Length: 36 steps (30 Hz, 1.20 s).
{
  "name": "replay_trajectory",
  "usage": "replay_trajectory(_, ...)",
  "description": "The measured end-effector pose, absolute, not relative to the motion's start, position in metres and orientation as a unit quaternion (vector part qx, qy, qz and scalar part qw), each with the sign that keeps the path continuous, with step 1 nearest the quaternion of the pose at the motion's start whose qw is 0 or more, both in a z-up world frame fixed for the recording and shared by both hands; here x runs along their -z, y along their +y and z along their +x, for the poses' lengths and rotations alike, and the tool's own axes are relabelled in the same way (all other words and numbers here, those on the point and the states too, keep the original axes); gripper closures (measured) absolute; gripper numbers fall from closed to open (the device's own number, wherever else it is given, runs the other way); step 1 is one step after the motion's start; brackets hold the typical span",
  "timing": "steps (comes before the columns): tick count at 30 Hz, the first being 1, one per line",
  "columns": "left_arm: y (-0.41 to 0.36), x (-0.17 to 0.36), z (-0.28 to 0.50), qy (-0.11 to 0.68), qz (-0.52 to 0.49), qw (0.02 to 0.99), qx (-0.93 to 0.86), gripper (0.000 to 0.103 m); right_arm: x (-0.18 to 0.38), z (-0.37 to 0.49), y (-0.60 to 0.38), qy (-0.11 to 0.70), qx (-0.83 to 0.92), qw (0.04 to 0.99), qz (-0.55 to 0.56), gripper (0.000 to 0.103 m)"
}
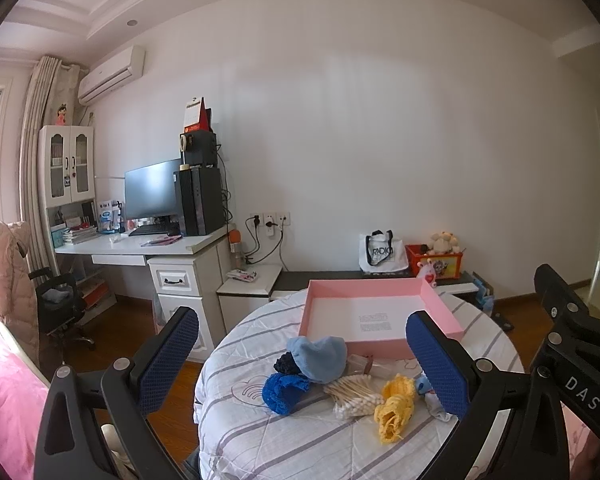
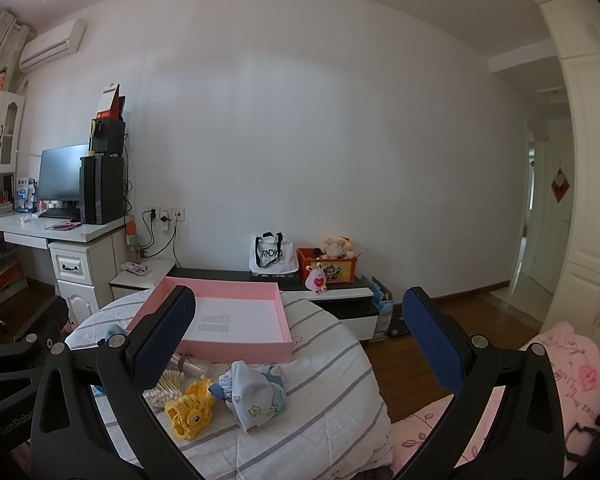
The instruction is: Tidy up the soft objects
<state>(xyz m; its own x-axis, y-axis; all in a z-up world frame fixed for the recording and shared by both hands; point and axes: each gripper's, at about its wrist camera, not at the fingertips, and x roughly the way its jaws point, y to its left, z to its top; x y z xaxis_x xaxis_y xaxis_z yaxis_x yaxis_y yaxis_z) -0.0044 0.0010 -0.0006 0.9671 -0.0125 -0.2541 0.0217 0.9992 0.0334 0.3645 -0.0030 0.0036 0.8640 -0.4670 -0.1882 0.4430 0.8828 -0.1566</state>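
Note:
A pink tray [image 1: 440,300] [image 2: 236,348] lies on the far side of a round table under a striped white quilt [image 1: 300,452] [image 2: 332,400]. In front of it lie a light blue plush [image 1: 320,356], a dark blue knit piece [image 1: 284,392], a yellow knit piece [image 1: 396,404] [image 2: 190,410], a bag of cotton swabs [image 1: 352,396] [image 2: 166,386] and a pale blue printed baby hat [image 2: 256,400]. My left gripper [image 1: 304,364] is open and empty above the pile. My right gripper [image 2: 300,336] is open and empty above the table's right part.
A white desk [image 1: 140,244] with a monitor and computer tower stands at the left wall. A low dark bench [image 2: 332,284] behind the table holds a white tote bag [image 1: 382,254] and an orange toy box [image 1: 434,260]. A pink bedspread [image 2: 560,392] lies at the right.

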Motion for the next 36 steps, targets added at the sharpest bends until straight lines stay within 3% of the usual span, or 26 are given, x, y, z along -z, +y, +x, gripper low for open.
replay_trajectory(36, 0.0023, 0.0026, -0.0023, 0.132, 0.020, 0.991, 0.009, 0.000, -0.0003, 0.3650, -0.0036, 0.112, 0.236, 0.964, -0.055, 0.000)
